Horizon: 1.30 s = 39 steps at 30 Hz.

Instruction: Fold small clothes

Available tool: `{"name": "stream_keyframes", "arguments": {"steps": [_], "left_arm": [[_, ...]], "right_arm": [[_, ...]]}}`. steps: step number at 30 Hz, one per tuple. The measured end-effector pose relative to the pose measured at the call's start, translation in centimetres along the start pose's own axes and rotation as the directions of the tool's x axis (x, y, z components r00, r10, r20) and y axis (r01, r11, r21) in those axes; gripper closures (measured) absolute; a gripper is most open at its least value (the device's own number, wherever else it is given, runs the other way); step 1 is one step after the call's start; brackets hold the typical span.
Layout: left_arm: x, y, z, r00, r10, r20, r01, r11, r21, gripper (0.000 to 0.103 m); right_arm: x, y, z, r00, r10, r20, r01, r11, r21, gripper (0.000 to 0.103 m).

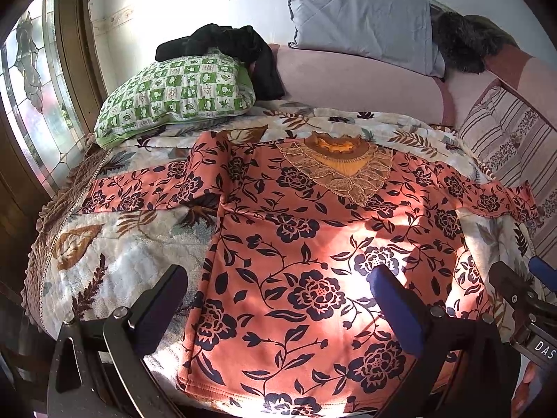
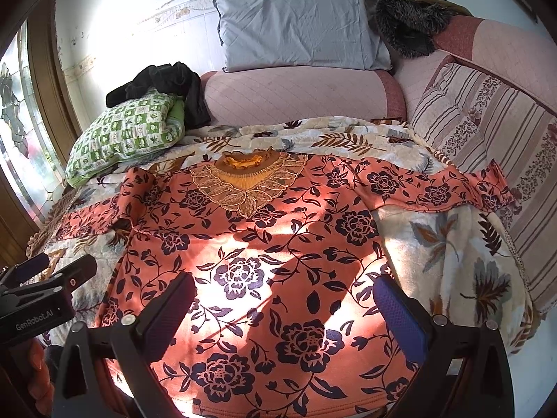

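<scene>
The salmon-pink long-sleeved top with dark floral print [image 1: 306,244] lies flat, face up, on the cream leaf-patterned blanket [image 1: 115,244]. Its lace-trimmed collar points toward the far pillows and its hem toward the cameras; both sleeves extend sideways. The left gripper [image 1: 278,299] and the right gripper [image 2: 285,306] hover above the hem, fingers spread wide, gripping nothing.

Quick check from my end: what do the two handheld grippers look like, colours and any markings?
Both match: black angular frames with silver bolt heads, and two flat textured pads, one black, one blue. The left gripper shows white "GenRobot.AI" lettering and a small red ring when seen from the right wrist view. The right gripper shows white letters "DAS" on its body in the left wrist view. No cables or sleeves visible.
</scene>
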<state>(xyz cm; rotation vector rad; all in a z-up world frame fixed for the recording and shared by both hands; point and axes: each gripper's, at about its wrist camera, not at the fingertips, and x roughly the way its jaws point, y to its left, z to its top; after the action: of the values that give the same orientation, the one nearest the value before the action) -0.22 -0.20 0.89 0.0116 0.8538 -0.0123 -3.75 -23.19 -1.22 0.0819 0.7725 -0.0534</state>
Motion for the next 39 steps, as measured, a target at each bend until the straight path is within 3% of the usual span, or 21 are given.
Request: {"name": "stream_keyframes", "arguments": {"steps": [39], "left_arm": [[-0.39,-0.08,0.21,1.000,-0.007,0.008,0.007,1.000,0.003,0.000]], "right_arm": [[-0.20,0.67,0.34,1.000,0.017,0.000,-0.017,1.000,-0.006,0.000]]}}
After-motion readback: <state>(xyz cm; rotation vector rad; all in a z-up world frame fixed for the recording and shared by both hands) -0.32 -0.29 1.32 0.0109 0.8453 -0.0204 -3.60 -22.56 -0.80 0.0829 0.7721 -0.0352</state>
